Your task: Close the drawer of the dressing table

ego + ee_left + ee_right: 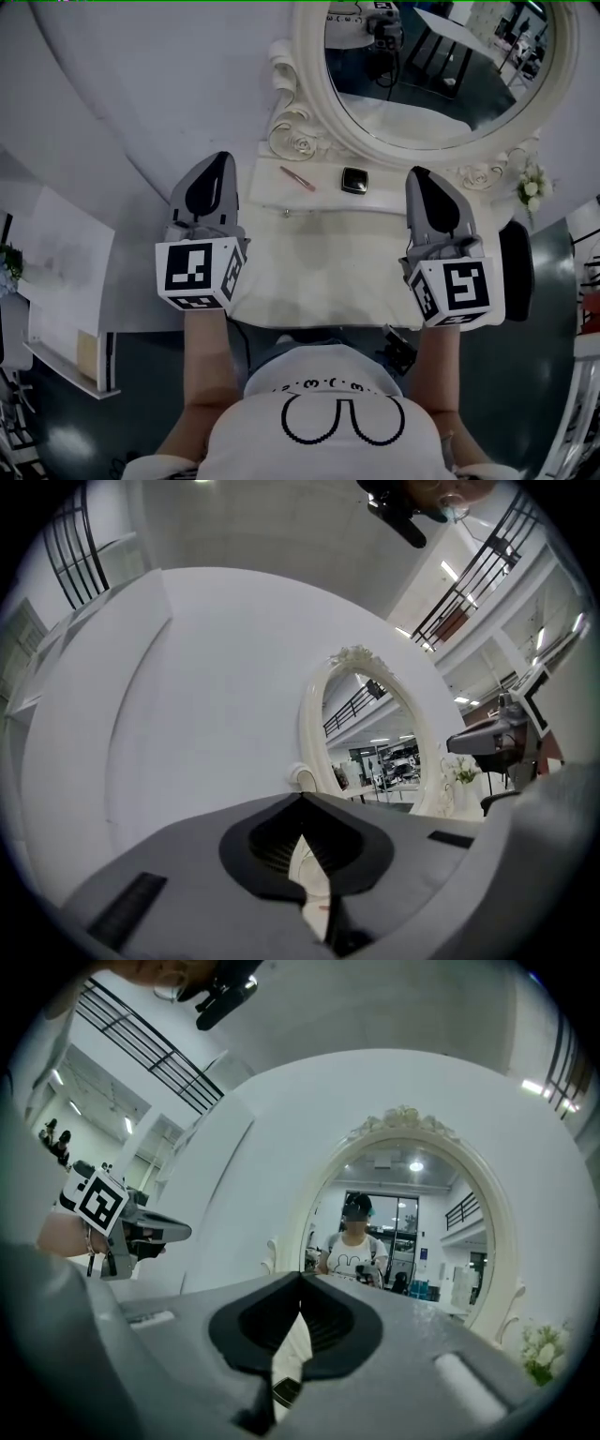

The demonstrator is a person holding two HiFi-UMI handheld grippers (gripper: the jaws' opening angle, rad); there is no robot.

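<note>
The white dressing table (422, 202) stands under its oval mirror (441, 75). From its front edge (394, 210) a cream flat surface (328, 267) reaches toward the person; I cannot tell whether this is the drawer. My left gripper (208, 178) hovers over the table's left end, my right gripper (422, 178) over its right end. Both point level at the mirror wall. In the left gripper view the left gripper (302, 799) has its jaws together with nothing between them. The right gripper (300, 1279) looks the same in the right gripper view.
A pink pen (297, 178) and a black compact (353, 180) lie on the tabletop. White flowers (532, 185) stand at its right end, a dark chair (517, 267) beside it. A white shelf unit (56, 281) is at the left. The curved white wall (206, 686) rises behind.
</note>
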